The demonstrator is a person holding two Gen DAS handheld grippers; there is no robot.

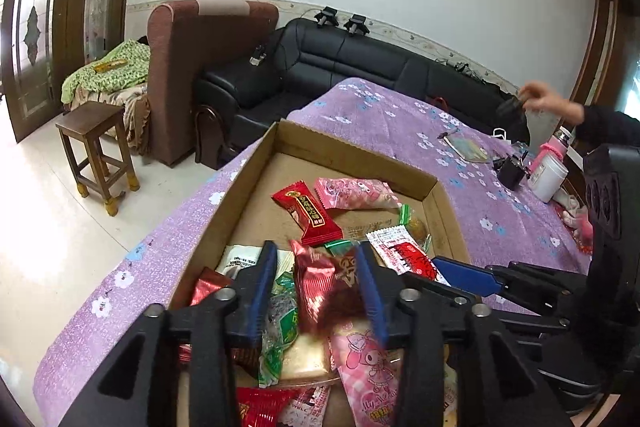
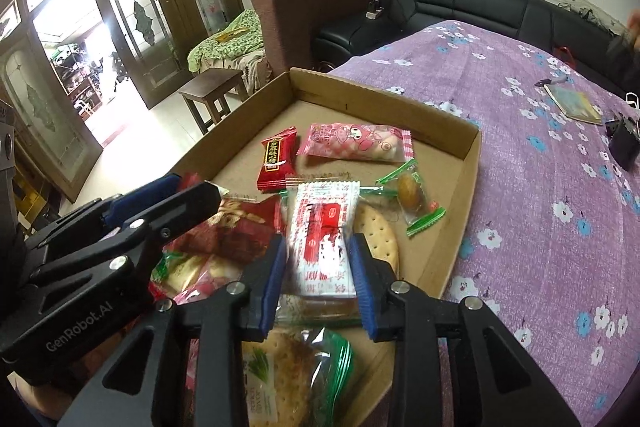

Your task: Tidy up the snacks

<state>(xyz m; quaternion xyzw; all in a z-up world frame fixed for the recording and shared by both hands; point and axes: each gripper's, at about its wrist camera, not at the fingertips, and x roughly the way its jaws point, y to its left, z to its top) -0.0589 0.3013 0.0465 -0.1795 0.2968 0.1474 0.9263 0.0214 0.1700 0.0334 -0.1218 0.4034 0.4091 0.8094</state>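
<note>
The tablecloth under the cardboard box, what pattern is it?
Purple tablecloth scattered with small white and blue flowers; the right wrist view shows it best.

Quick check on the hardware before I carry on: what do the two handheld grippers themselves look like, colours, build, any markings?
Both match: matte black plastic frames with triangular cut-outs and silver pivot pins, and ribbed blue pads lining the fingers. The left gripper and right gripper show this in their own views. White "GenRobot.AI" lettering marks the left gripper's body. No cables or sleeves visible.

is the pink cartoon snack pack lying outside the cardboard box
No, the pink cartoon pack lies on the floor of the cardboard box, beside the red packet.
</note>
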